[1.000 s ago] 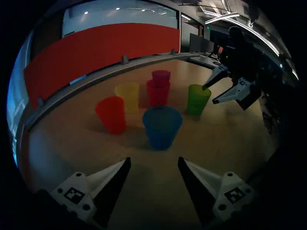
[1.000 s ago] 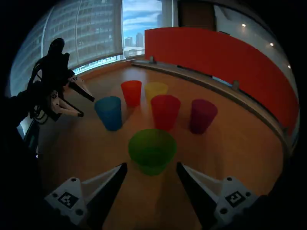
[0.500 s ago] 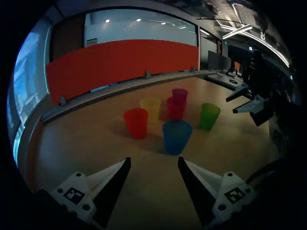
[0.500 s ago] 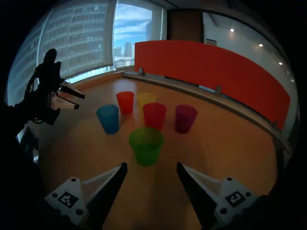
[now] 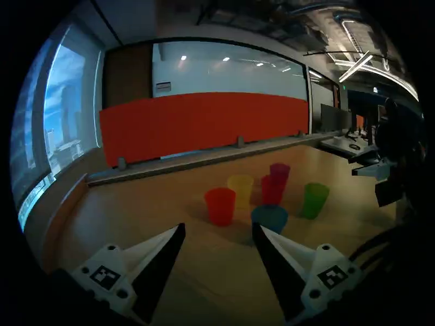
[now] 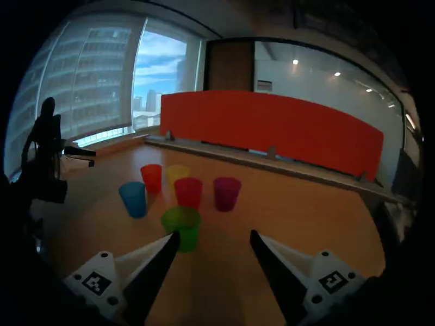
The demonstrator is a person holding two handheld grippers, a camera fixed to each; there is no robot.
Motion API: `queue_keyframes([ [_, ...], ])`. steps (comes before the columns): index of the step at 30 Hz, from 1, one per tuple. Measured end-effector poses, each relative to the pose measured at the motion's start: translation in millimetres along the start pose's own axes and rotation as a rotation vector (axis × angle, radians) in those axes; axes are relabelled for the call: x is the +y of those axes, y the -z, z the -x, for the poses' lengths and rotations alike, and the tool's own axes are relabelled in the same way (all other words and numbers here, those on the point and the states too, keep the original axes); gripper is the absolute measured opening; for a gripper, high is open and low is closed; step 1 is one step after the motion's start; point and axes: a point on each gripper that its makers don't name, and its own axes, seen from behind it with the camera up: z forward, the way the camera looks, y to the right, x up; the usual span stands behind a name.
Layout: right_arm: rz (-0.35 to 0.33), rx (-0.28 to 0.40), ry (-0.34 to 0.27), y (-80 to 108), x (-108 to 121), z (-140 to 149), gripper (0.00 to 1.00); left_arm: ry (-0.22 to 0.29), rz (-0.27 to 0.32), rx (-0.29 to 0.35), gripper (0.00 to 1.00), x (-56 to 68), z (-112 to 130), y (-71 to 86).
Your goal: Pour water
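**Six cups grouped on the table, both grippers empty**

The green cup stands upright on the wooden table, nearest in the right gripper view. The blue cup, orange cup, yellow cup, red cup and purple cup cluster just behind it. The left gripper and right gripper both gape wide, gripping nothing. A red partition lines the far edge.

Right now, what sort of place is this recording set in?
Probably an open-plan office, high up: a long wooden table backed by a red divider panel, tall windows onto city towers, and ceiling strip lights.
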Motion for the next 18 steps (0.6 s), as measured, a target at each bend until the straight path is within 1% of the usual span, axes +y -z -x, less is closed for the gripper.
queue_keyframes([
  [3,0.045,0.042,-0.024,6.9,9.9,-8.6,1.00,0.033,-0.045,0.047,0.91,-7.0,-9.4,4.7],
  [6,0.089,0.084,-0.046,13.3,19.8,-16.9,1.00,0.055,-0.097,0.089,0.91,-16.2,-18.6,9.2],
  [9,0.137,0.129,-0.068,19.1,29.1,-25.6,0.99,0.060,-0.144,0.130,0.91,-23.5,-27.4,13.5],
  [15,0.233,0.222,-0.106,33.1,50.1,-39.8,0.99,0.051,-0.226,0.188,0.91,-31.9,-38.7,21.1],
  [18,0.282,0.254,-0.125,39.1,62.0,-42.4,1.00,0.050,-0.266,0.217,0.91,-36.7,-42.7,24.3],
])
